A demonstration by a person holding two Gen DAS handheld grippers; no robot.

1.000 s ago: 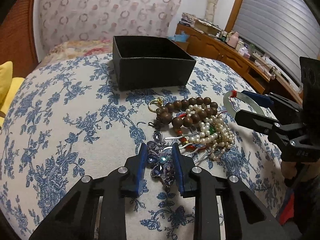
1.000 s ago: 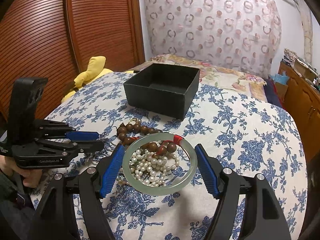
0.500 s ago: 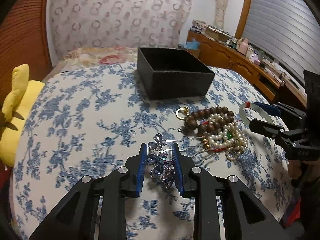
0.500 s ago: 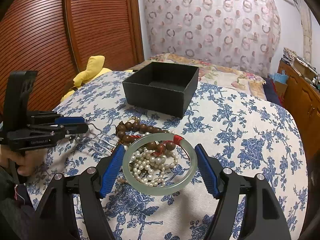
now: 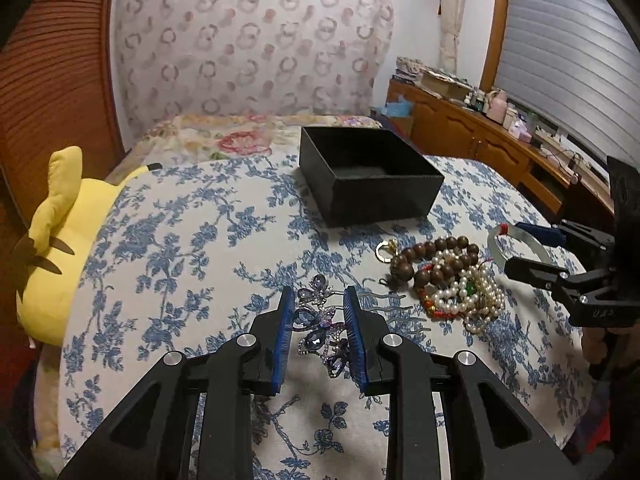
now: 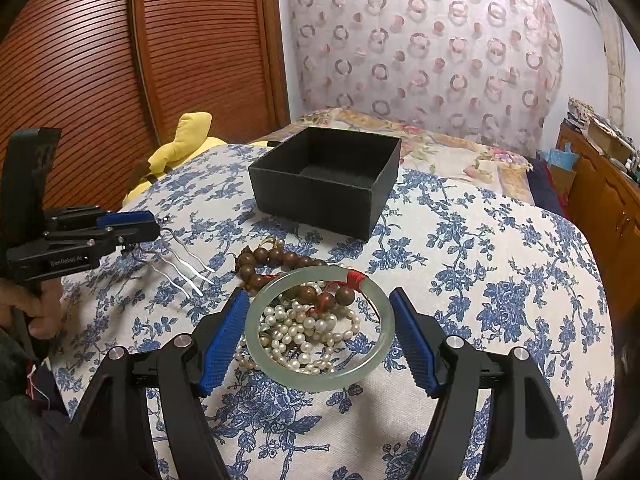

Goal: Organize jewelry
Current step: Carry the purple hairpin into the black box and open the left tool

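Writing: "GenRobot AI" can be read on the left claw (image 6: 138, 236).
Left claw: nearly closed, and a purple hair comb (image 5: 320, 330) is pinched between its blue pads and held up off the cloth (image 5: 180, 248).
Right claw (image 6: 320, 338): held wide around a pale green bangle (image 6: 256, 320); touching cannot be told.
Jewelry: brown beads (image 6: 276, 258) and pearls (image 6: 304, 326) are piled near the black box (image 6: 320, 200).

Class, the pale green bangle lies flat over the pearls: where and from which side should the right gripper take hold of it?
Grip the bangle across its outer rim, coming down from above at the near side. It lies flat and round, and the right gripper already straddles it, pads apart from the rim. The pearls fill its middle.
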